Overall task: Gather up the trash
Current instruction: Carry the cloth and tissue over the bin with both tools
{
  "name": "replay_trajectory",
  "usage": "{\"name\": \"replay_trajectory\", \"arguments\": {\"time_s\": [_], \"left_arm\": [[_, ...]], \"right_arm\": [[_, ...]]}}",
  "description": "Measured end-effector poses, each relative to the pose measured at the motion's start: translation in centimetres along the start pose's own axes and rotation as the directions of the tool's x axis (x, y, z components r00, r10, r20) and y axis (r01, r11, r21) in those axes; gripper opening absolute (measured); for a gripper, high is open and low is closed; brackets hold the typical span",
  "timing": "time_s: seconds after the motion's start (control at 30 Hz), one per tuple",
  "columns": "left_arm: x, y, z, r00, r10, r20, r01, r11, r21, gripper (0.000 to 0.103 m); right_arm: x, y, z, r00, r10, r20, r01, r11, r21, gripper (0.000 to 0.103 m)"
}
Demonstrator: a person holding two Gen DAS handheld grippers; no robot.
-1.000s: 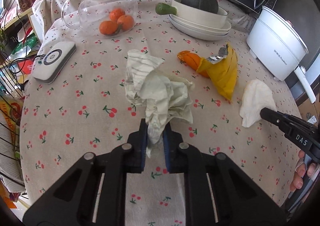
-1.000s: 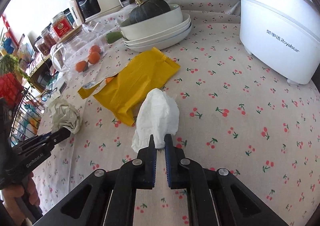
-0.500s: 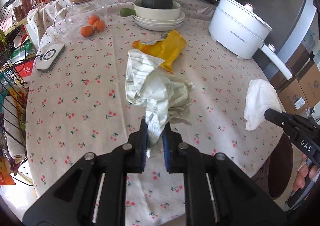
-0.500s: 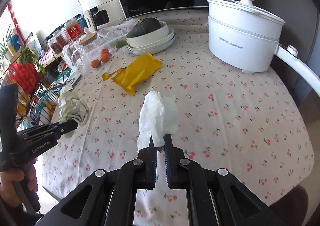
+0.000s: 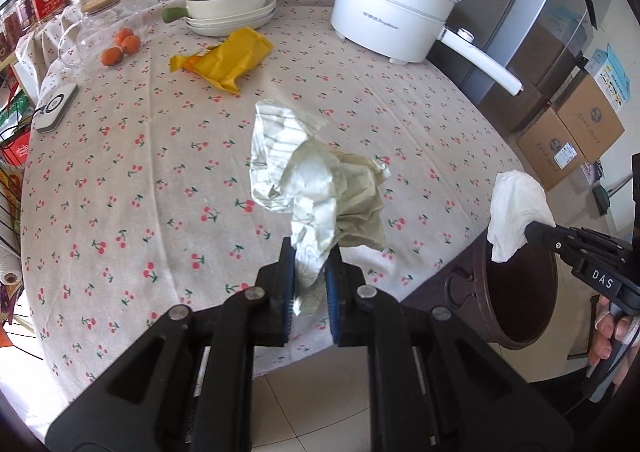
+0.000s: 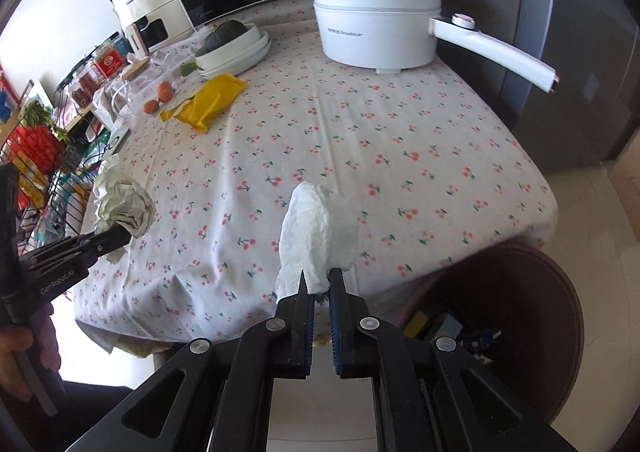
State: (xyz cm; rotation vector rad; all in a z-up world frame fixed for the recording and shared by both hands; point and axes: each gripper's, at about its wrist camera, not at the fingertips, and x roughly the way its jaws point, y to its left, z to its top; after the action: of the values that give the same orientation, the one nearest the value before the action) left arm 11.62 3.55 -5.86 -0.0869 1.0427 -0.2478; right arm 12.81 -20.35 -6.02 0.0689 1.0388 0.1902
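Below-right of the right gripper [image 6: 316, 284] jaws, brown round bin [image 6: 560, 332] w/ scraps inside; jaws pinch soft white tissue [image 6: 316, 232]. Left gripper [image 5: 310, 264] clamps crumpled paper wad [image 5: 320, 188].

Both wrist views look steeply down past their own tongs, from above the surface's [image 5: 120, 188] near edge, toward the white pot [image 5: 384, 22] at the far side. Both show the pot, the surface and the bin [image 6: 532, 332].

Both grippers are matte black with silver screw heads and blue-padded jaws; the left gripper [image 6: 102, 242] reads "GenRobot.AI", the right gripper [image 5: 538, 230] "DAS".
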Motion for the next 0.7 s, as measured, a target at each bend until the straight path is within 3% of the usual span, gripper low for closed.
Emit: {"name": "replay_trajectory", "arguments": {"time_s": [0.17,0.37,0.7], "left_arm": [[0.1,-2.7,-0.2,0.999,-0.038,-0.006,0.039,0.998,0.057,0.015],[1.2,-6.4,-0.5,0.996,-0.084,-0.039,0.088,0.990,0.114,0.015],[3.9,-14.7,-1.4,0.978,-0.170,-0.118,0.193,0.955,0.223,0.015]], "right_arm": [[-2.3,-2.8,-1.9,1.000,0.014,0.024,-0.016,0.999,0.047,0.008],[-4.0,-7.5,-4.6,0.999,-0.024,0.024,0.021,0.993,0.114,0.008],[-5.7,-15.4,-9.1,0.996,-0.089,-0.006,0.088,0.966,0.245,0.008]]}}
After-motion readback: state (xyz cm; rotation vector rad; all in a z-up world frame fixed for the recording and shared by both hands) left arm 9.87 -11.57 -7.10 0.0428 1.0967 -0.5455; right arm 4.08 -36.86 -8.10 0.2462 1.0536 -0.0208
